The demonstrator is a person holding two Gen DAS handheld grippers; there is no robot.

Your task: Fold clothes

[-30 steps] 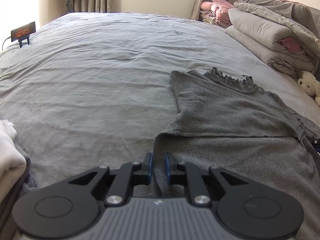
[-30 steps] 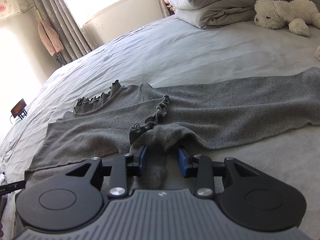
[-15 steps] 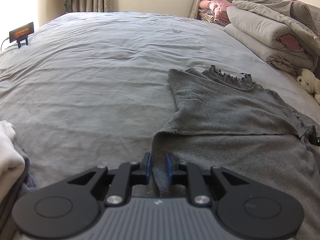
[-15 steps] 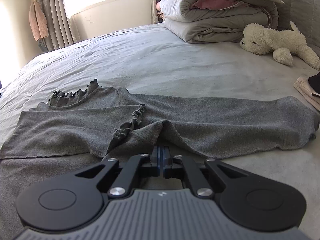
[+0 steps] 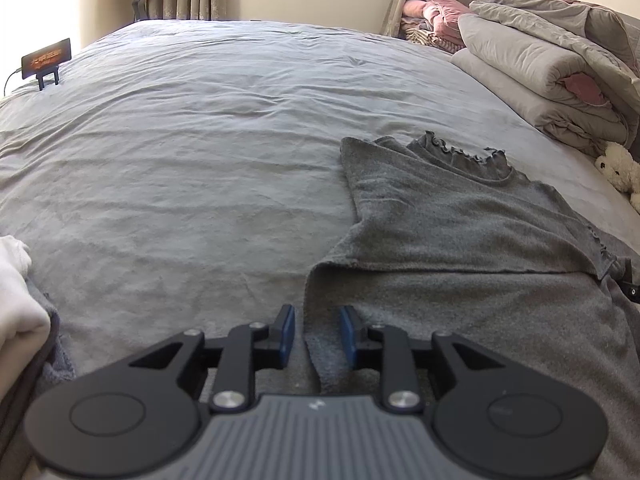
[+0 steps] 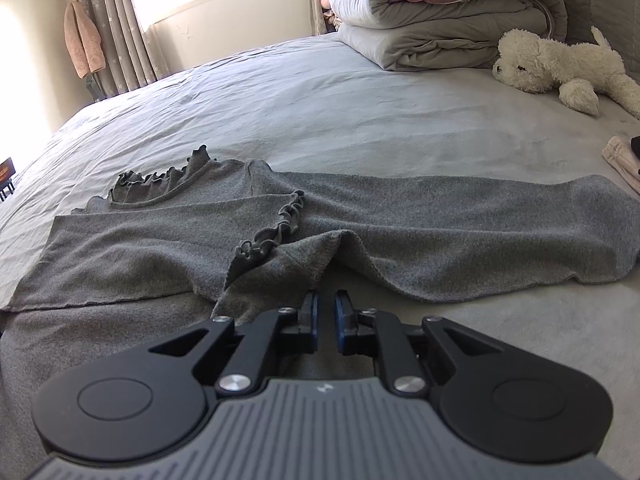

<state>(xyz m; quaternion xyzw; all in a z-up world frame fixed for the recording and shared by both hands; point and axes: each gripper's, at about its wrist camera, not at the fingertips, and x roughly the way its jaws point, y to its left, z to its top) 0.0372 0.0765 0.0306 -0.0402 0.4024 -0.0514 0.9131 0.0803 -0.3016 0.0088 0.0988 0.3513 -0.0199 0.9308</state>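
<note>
A grey knit top with a ruffled collar [image 5: 460,220] lies partly folded on the grey bed [image 5: 200,152]. My left gripper [image 5: 316,334] is open, and the top's left hem edge lies between its blue pads without being pinched. In the right wrist view the top [image 6: 160,236] has one sleeve with a ruffled cuff [image 6: 276,228] folded across the body and the other sleeve stretched out to the right. My right gripper [image 6: 325,318] has a narrow gap between its pads and sits just behind a raised fold of the fabric, holding nothing.
Folded duvets [image 6: 440,24] and a white plush dog [image 6: 560,64] sit at the bed's far right. A pale garment [image 6: 624,160] lies at the right edge. White folded cloth [image 5: 16,300] lies by the left gripper. A small display on a stand [image 5: 46,60] is far left.
My left gripper has opened wider around the hem edge. My right gripper shut on the raised fold half a second ago and now has let go, its pads slightly apart.
</note>
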